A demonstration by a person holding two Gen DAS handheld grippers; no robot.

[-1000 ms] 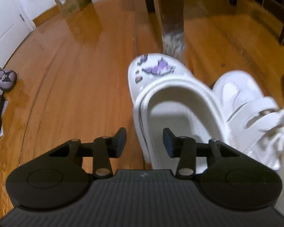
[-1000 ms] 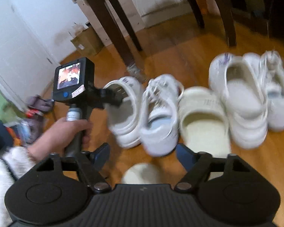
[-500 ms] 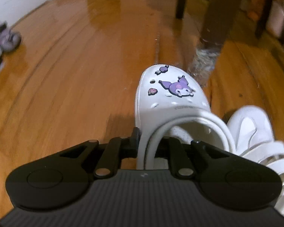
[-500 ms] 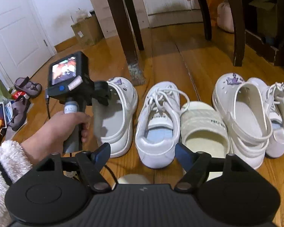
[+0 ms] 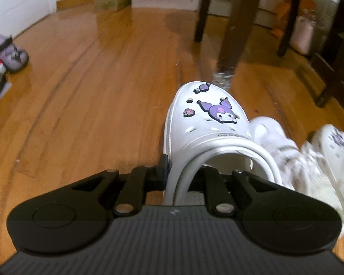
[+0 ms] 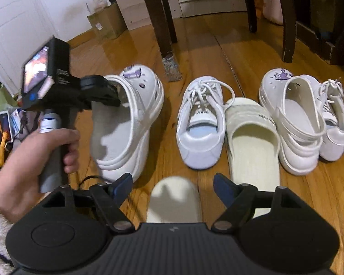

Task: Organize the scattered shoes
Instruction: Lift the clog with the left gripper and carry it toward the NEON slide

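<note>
The left gripper (image 5: 181,176), open a second ago, now pinches the charm clog (image 5: 208,123) wall and tilts it; right gripper (image 6: 173,183) gapes empty over a cream slide (image 6: 174,199).

left gripper (image 5: 182,174): clamped, hand-held | right gripper (image 6: 173,186): jaws apart

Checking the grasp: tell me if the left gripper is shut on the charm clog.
Shut. The left gripper pinches the clog's side wall between its fingers, lifting the clog tilted.
</note>
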